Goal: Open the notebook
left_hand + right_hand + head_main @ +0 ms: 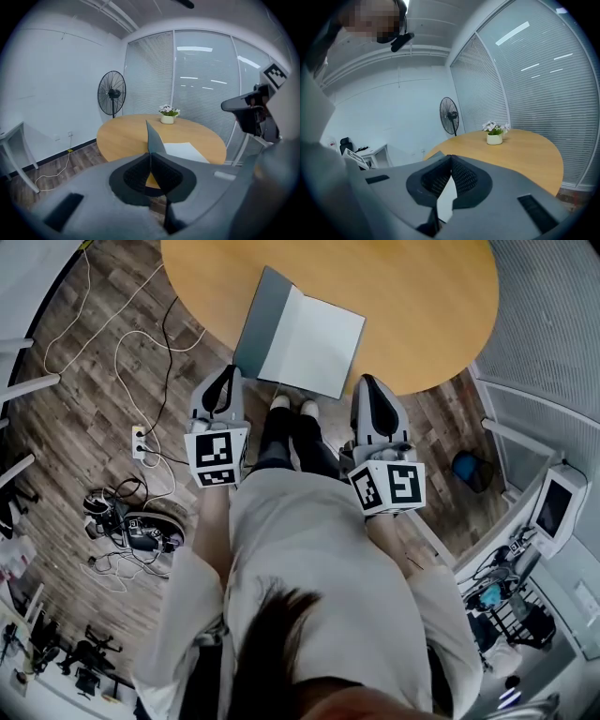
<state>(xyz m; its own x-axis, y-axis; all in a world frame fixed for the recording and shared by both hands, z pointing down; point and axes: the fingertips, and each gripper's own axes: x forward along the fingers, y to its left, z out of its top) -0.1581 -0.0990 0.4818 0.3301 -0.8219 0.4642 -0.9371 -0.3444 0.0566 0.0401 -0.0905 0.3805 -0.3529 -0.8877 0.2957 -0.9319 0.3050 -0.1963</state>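
The notebook (314, 338) lies on the round wooden table (422, 296), close to the table edge on the person's side. It is partly open: the white page lies flat on the wood, and the grey cover (262, 324) on the left stands up in a slope and does not lie down. In the left gripper view the cover (152, 138) rises like a thin blade straight out of the jaw tips.

The left gripper (229, 370) is at the near outer corner of this cover. Its jaws are pressed together on that corner, and the dark line between the pads continues into the cover edge (150, 155).

The right gripper (368, 381) is held just beside the near right corner of the notebook, at the table edge, apart from it. Its jaws are closed with nothing between them (450, 158); under the tips only a piece of the white page (446, 197) shows through.

Farther on the table stands a small pot of flowers (168, 116), well apart from the notebook. Behind the table there is a standing fan (111, 93), and cables (141, 343) lie on the wooden floor at the left
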